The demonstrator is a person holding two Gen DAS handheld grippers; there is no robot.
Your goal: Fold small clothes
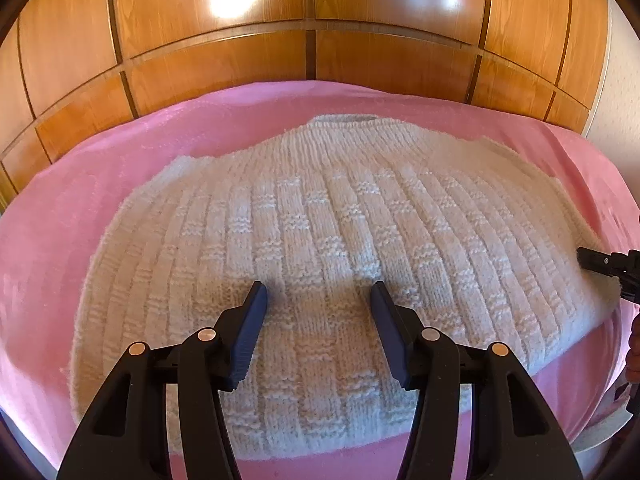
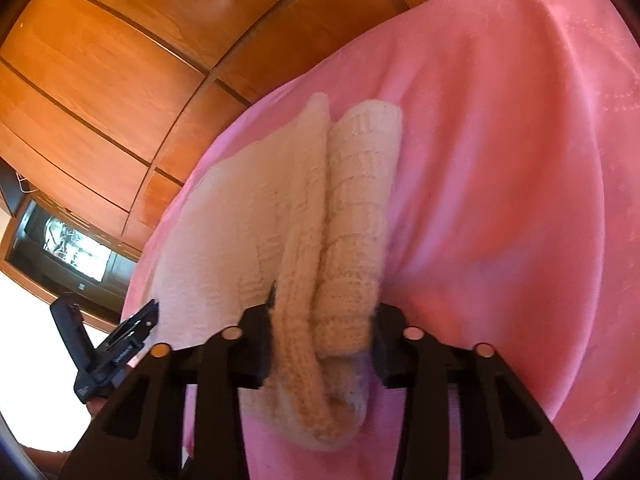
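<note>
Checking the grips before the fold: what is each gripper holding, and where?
Right gripper pinches the sweater's bunched side edge. Left gripper holds nothing, open above the sweater.

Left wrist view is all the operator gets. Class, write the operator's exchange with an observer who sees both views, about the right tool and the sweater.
Operator: My left tool is open over the sweater. Has the right tool gripped anything?
Observer: Yes, it is shut on bunched knit at the sweater's edge.
Operator: What is in that bunch?
Observer: What looks like a sleeve, a tube running away from the tool beside the body, on the pink cover.
Operator: Anything off to the side?
Observer: A lit screen in the wooden unit, at the left of the right wrist view.
</note>
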